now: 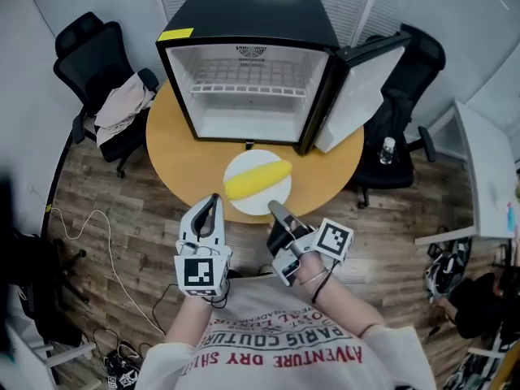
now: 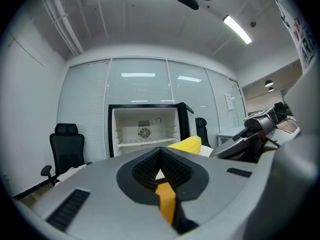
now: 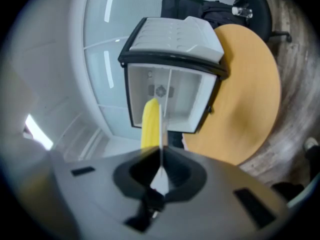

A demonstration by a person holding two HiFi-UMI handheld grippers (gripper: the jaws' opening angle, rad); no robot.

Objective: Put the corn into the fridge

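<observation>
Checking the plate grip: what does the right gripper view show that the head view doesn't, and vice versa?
Right gripper view only: the thin edge of the plate pinched between the closed jaws of the right gripper. Head view only: the left gripper beside the plate, and a clothes-draped chair. Both: the corn on the plate, the open fridge, the round table.

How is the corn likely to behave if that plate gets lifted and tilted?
The corn looks rounded and lies loose on the flat white plate, so it may roll off. It spans most of the plate, leaving little margin.
</observation>
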